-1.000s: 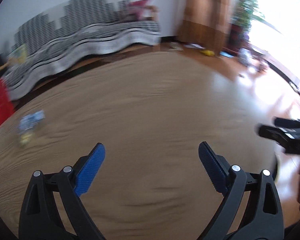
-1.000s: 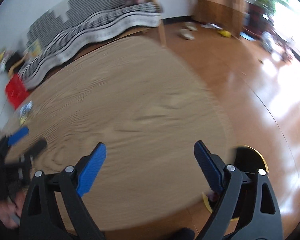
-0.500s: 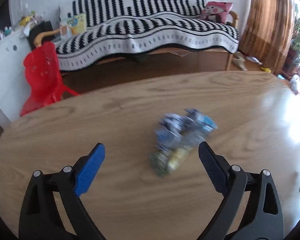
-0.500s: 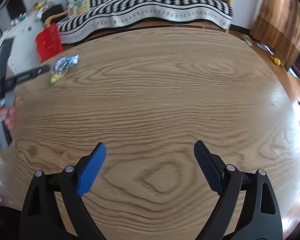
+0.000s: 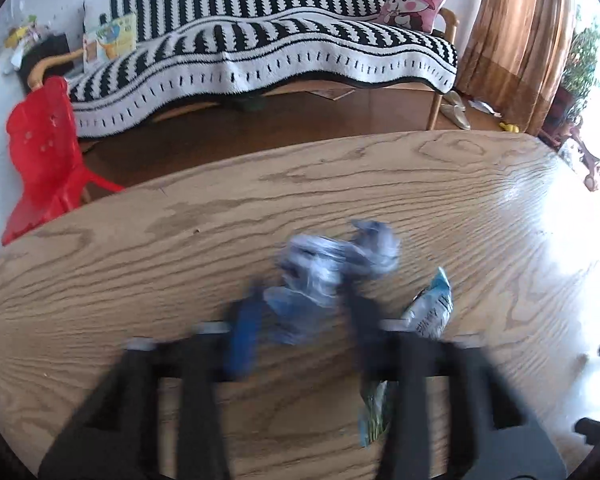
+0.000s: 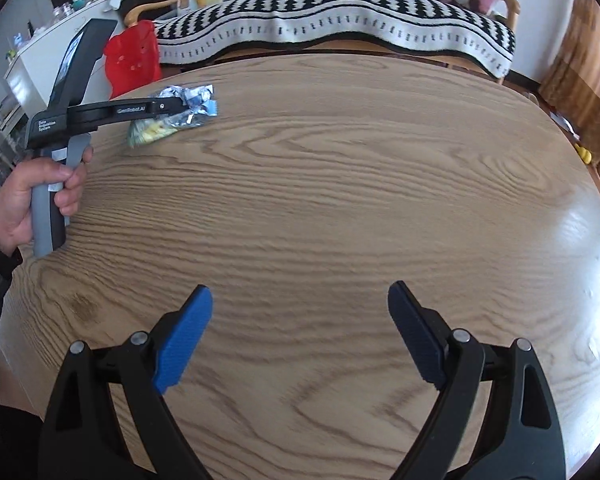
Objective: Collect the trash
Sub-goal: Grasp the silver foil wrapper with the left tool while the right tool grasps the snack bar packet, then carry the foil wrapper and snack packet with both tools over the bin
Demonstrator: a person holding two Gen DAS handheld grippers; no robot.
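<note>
A crumpled blue, silver and yellow snack wrapper [image 5: 328,268] lies on the round wooden table [image 5: 100,264]. My left gripper [image 5: 300,316] is blurred with motion; its fingers stand on either side of the wrapper, closer together than before, with wrapper between them. Part of the wrapper [image 5: 432,308] sticks out to the right. In the right wrist view the left gripper [image 6: 176,106] reaches over the wrapper [image 6: 172,118] at the table's far left. My right gripper [image 6: 298,336] is open and empty over the near part of the table [image 6: 340,200].
A red plastic chair [image 5: 44,152] stands beyond the table's far left edge. A sofa with a black and white striped cover [image 5: 260,52] lies behind it. Brown curtains [image 5: 520,40] hang at the far right. A white cabinet [image 6: 48,56] stands at the left.
My left gripper has moved forward onto the wrapper and its fingers have narrowed around it. The right gripper has stayed open and nearly still over the table.
</note>
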